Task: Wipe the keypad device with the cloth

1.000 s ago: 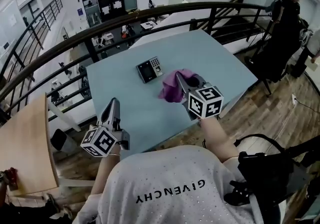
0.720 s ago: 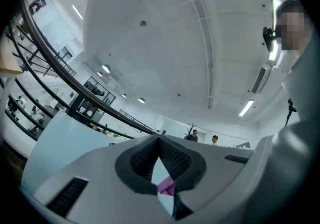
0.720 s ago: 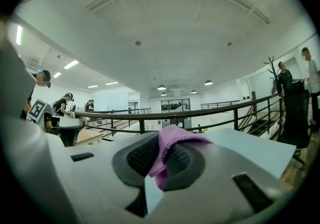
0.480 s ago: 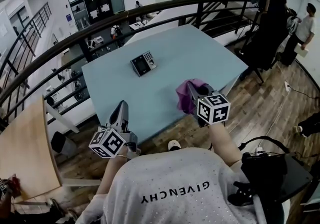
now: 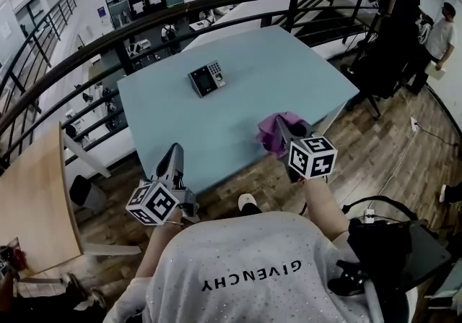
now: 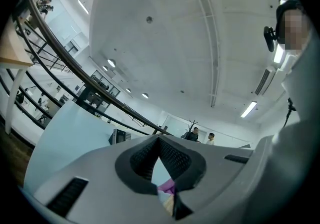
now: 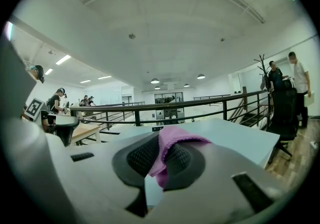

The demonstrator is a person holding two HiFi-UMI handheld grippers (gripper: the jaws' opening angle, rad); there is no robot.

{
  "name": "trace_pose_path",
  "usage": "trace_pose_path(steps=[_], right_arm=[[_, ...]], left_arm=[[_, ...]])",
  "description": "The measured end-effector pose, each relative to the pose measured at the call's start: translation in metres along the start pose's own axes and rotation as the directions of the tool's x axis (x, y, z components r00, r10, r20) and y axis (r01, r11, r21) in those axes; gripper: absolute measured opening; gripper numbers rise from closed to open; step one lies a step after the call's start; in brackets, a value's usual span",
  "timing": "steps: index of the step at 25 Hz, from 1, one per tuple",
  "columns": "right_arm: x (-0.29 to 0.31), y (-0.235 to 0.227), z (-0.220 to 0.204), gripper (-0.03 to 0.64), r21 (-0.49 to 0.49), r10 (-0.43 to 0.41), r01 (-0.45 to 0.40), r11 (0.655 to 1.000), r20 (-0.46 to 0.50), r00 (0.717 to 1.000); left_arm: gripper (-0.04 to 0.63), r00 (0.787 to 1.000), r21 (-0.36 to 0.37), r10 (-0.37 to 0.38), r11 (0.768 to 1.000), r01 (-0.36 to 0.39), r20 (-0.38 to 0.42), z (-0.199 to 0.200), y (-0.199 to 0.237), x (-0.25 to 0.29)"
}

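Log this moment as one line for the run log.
right gripper: shut on cloth | left gripper: shut, empty | keypad: on table, apart from both grippers

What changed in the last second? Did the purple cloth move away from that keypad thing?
Yes. The right gripper, jaws still shut on the cloth, drew back from beside the keypad device to the near edge of the table. The left gripper stayed by that edge, jaws shut and empty; the keypad device lies where it was.
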State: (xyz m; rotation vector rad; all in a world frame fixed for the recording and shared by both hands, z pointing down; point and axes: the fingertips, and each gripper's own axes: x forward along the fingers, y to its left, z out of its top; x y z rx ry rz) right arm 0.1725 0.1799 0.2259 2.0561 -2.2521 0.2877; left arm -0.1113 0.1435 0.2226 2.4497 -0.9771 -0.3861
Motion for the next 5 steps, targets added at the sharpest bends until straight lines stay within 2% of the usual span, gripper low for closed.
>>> trace_pose_path(steps=[5], right_arm=[[0.001,-0.0019,-0.0032,0.017,0.002,0.0,0.0,1.0,0.003,1.0]], left_arm=[[0.002,1.0,0.003,0.007,1.0,-0.007,0.009,-0.0015,0.0024,-0.002]])
